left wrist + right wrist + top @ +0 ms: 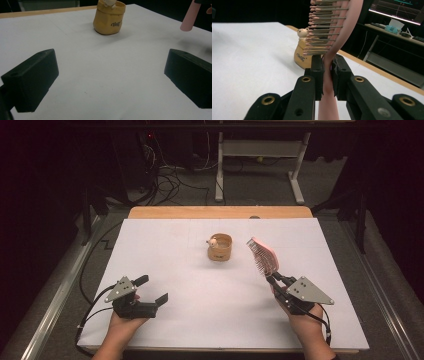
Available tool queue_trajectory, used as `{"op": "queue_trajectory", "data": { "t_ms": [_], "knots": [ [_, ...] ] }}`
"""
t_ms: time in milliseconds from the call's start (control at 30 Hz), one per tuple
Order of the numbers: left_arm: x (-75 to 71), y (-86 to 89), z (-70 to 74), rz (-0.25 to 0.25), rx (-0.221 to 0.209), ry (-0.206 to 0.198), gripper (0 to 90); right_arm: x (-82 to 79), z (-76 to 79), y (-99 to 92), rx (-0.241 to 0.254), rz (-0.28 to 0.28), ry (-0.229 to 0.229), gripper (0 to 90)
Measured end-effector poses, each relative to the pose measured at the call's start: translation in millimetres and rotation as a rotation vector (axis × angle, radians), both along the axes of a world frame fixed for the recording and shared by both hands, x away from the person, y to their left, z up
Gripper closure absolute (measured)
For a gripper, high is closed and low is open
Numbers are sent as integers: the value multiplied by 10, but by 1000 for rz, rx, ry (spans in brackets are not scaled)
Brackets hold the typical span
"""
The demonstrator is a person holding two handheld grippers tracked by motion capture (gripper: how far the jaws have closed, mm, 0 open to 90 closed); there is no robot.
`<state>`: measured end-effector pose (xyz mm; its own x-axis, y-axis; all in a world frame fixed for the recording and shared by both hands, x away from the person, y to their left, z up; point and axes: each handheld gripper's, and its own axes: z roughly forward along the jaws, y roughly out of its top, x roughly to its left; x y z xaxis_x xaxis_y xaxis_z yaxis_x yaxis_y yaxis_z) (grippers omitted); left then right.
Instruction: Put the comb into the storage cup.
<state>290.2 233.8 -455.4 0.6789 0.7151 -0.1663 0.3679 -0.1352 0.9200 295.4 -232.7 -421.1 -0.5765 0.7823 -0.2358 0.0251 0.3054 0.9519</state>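
A pink hairbrush is held up off the table, bristles facing left. My right gripper is shut on its handle, which the right gripper view shows pinched between the two pads as the hairbrush rises above them. A tan cup with a small bear figure at its rim stands at the middle back of the white sheet. My left gripper rests open at the front left with nothing in it; the cup stands ahead of it in the left gripper view.
The wooden table edge runs along the back. Beyond it lie floor cables and a white desk frame. The pink handle end shows at the upper right of the left gripper view.
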Motion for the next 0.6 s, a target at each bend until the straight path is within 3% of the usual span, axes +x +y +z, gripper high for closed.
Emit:
{"op": "queue_trajectory", "data": {
  "t_ms": [600],
  "knots": [
    [-7, 4, 3, -7, -14, -8, 0, 64, -28, -195, 198, 8, 58, 820]
  ]
}}
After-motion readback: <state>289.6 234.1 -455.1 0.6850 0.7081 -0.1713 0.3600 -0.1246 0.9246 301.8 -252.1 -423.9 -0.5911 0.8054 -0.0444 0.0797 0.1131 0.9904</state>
